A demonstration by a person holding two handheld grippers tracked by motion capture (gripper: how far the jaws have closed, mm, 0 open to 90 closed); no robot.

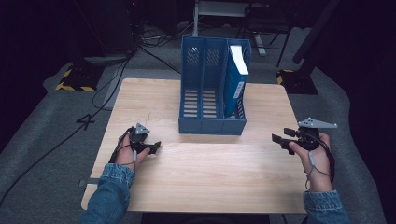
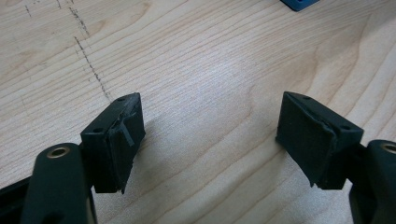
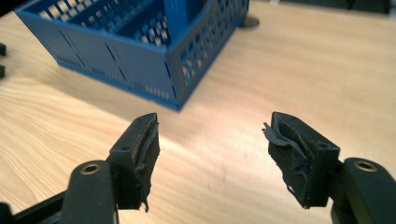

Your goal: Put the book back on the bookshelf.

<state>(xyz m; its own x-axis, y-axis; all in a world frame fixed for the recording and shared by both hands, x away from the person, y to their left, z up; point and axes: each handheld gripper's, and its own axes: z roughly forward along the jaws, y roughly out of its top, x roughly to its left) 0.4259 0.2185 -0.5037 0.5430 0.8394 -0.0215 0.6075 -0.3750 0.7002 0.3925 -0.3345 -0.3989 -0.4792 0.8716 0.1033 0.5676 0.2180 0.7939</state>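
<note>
Blue plastic three-slot file rack (image 1: 205,100) is standing upright at the middle of the light wooden desk (image 1: 201,172), toward its far edge. A blue book with a white top edge (image 1: 236,79) is leaning in the rack's right-hand compartment; the other two are holding nothing. Left gripper (image 1: 154,147) is resting low at the desk's left side, jaws apart over bare wood. Right gripper (image 1: 279,138) is hovering near the right edge, jaws apart, nothing between them, well apart from the rack.
</note>
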